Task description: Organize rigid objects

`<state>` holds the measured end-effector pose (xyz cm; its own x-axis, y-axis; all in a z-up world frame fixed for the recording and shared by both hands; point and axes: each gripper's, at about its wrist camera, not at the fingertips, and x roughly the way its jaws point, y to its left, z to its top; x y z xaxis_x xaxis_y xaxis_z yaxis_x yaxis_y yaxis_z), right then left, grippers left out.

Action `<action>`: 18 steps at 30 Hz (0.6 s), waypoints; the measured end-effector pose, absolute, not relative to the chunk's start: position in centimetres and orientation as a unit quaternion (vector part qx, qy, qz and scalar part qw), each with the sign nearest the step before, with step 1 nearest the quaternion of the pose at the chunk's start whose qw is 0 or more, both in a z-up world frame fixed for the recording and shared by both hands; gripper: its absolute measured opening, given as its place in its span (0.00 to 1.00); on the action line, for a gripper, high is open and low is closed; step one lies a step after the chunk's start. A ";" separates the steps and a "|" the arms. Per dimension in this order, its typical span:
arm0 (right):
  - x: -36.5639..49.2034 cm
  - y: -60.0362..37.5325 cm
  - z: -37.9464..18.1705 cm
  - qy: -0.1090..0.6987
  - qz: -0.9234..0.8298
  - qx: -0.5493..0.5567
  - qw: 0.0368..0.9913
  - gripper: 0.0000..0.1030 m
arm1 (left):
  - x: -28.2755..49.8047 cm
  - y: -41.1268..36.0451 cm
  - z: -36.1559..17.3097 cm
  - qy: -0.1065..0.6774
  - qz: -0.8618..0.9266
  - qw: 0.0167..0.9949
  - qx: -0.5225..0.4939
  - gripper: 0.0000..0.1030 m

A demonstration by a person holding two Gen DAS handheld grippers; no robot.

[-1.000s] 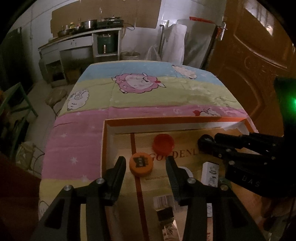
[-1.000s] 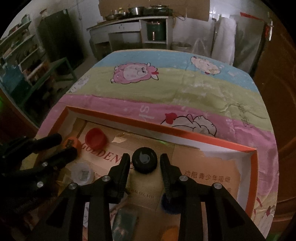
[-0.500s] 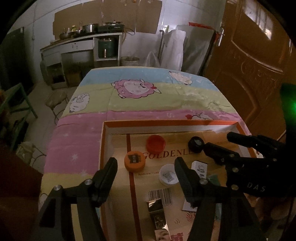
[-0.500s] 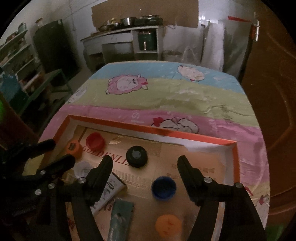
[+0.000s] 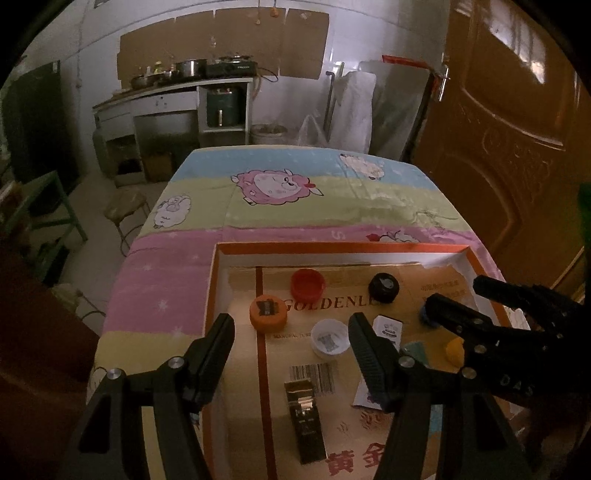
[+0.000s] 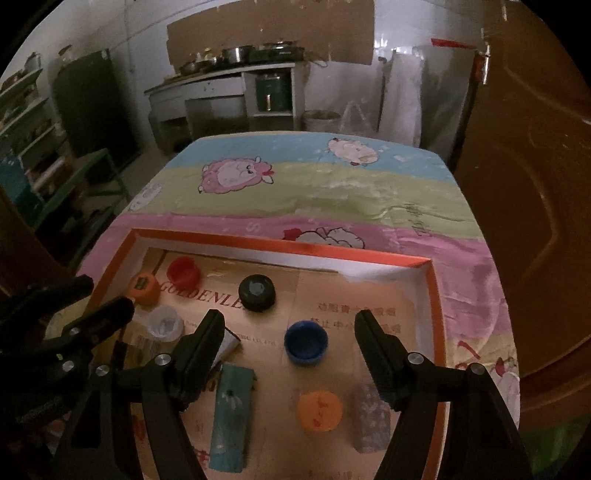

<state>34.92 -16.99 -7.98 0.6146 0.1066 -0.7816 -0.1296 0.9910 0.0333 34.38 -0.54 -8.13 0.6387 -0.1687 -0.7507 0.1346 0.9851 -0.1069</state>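
While bottle caps (orange cap [image 5: 268,313], red cap [image 5: 307,283], black cap [image 6: 256,292], blue cap [image 6: 306,342]) lie ranged inside the orange-rimmed tray [image 6: 280,243], small packets beside them look unsorted; left gripper [image 5: 291,332] and right gripper [image 6: 290,330] hover with jaws spread wide, holding nothing

Dim room: white tiled wall [image 5: 369,33], counter with pots [image 5: 177,86], brown wooden door [image 5: 517,129], green stool [image 5: 40,206], pale floor [image 5: 107,240].

Our two black hand-held grippers

We saw the left gripper [image 5: 291,332] and right gripper [image 6: 290,326] with ribbed finger pads, silver screws, and white lettering on one body.
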 end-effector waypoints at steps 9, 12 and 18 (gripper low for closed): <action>32.7 -17.5 -7.4 0.427 0.052 -0.008 0.903 0.72 | 32.7 -0.9 -7.2 0.407 -0.078 0.910 -0.020 0.62; 31.8 -17.7 -7.0 0.422 0.050 -0.002 0.905 0.72 | 31.9 -1.0 -6.7 0.402 -0.078 0.912 -0.019 0.62; 30.0 -17.7 -6.1 0.412 0.045 -0.001 0.910 0.72 | 30.1 -1.2 -5.7 0.392 -0.078 0.916 -0.022 0.62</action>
<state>29.99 -17.68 -6.10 0.6560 0.0811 -0.7504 -0.0824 0.9960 0.0355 30.07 -1.16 -5.72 0.6799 -0.1597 -0.7158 0.1255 0.9869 -0.1010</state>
